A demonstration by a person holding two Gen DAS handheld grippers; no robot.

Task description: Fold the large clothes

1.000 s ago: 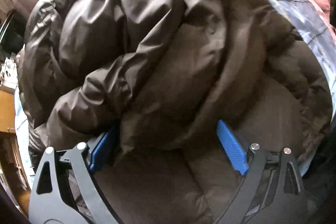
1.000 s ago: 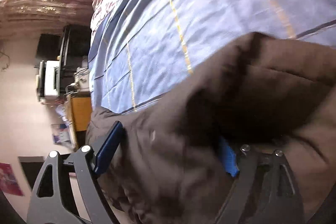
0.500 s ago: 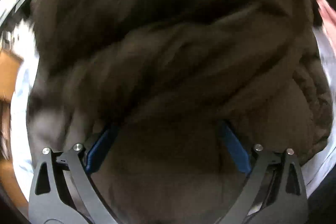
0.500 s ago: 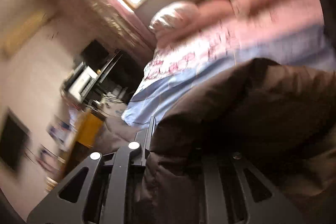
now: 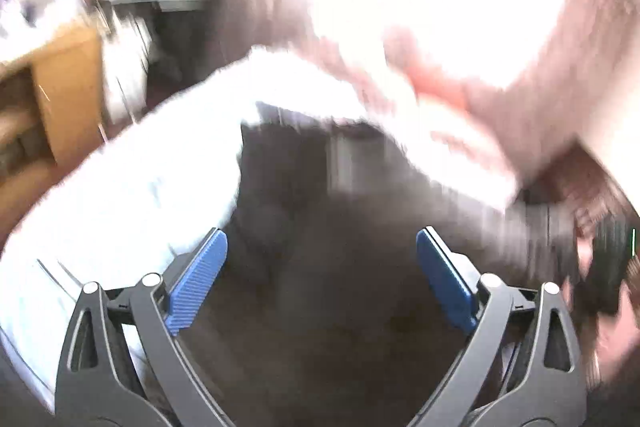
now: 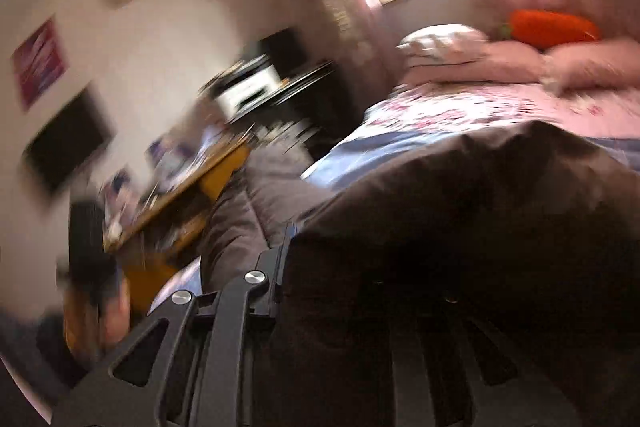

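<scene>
The dark brown puffer jacket (image 6: 460, 227) drapes over my right gripper (image 6: 340, 247), which is shut on a fold of it; the fabric hides the pads. In the blurred left wrist view the jacket (image 5: 340, 307) lies low between the fingers of my left gripper (image 5: 320, 267). Its blue pads (image 5: 196, 283) stand wide apart with their ribbed faces bare, so it is open. The jacket rests on the bed with the pale blue sheet (image 5: 132, 195).
A wooden desk (image 6: 192, 187) with clutter and a printer (image 6: 248, 87) stands left of the bed. Pink pillows (image 6: 520, 63) and an orange carrot plush (image 6: 552, 27) lie at the head, under a bright window. A hand (image 6: 116, 315) shows at lower left.
My right gripper closed on the jacket's edge and rose with it, rolling upright. The left gripper also rose and rolled, still wide; its view swung from the jacket pile to the room.
</scene>
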